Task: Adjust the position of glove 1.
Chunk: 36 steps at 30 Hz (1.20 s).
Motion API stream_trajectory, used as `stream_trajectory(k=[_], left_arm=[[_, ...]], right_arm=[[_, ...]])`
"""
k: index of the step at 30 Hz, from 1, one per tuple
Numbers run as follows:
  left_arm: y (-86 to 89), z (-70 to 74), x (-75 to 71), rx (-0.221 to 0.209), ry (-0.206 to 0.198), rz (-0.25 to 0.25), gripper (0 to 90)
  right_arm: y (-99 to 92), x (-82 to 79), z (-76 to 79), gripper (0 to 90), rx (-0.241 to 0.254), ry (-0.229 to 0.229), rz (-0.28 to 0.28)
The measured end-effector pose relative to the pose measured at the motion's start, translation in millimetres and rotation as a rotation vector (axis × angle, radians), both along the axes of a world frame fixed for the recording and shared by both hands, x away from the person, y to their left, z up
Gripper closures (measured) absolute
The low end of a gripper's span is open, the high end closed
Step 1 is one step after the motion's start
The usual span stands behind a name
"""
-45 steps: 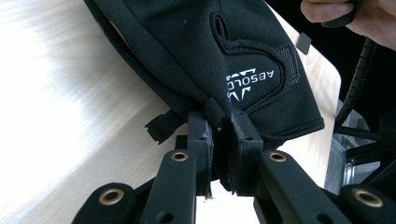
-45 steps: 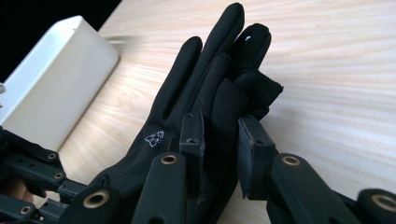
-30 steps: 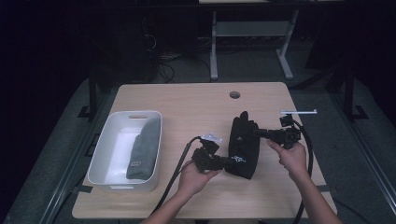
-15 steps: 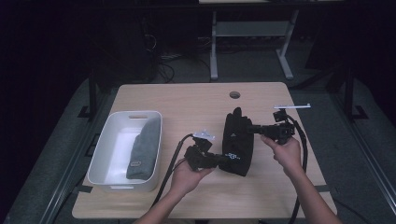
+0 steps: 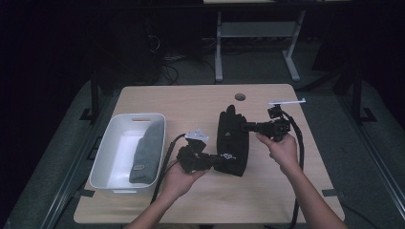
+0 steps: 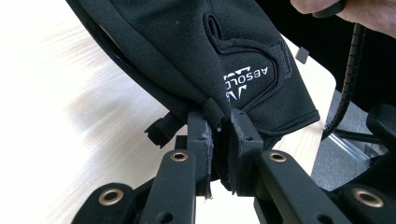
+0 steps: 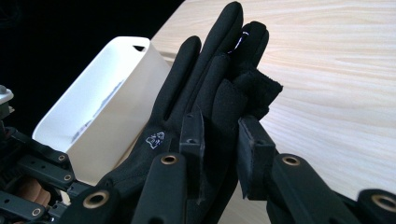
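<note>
Left gripper view alone shows white lettering (image 6: 246,79) on the glove (image 6: 210,51).

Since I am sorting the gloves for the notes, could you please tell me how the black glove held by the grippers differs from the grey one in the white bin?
The black glove is black with white print near the cuff; the grey glove is plain grey with a small tag. The black glove is clamped between the left gripper and right gripper, over the table; the grey glove lies loose in the white bin. Both lie lengthwise, front to back.
</note>
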<state>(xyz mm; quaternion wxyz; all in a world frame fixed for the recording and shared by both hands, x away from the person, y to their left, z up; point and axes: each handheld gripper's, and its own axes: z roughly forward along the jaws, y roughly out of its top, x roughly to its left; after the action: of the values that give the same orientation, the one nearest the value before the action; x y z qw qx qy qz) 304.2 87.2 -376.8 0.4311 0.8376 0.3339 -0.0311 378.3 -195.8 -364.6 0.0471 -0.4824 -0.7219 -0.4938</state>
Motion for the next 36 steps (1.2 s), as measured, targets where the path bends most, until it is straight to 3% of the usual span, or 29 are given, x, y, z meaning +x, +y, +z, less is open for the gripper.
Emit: stream_trajectory(k=[16,36], left_arm=[[36.6,11.2,2.2,-0.026,-0.005,0.053,80.9],[74.2,20.8,-0.5,-0.049,-0.026,0.077,80.8]], right_arm=[[39.1,15.8,14.7,74.0,0.009,-0.006,0.055],[75.6,24.0,26.4,73.9,0.011,-0.034,0.109]])
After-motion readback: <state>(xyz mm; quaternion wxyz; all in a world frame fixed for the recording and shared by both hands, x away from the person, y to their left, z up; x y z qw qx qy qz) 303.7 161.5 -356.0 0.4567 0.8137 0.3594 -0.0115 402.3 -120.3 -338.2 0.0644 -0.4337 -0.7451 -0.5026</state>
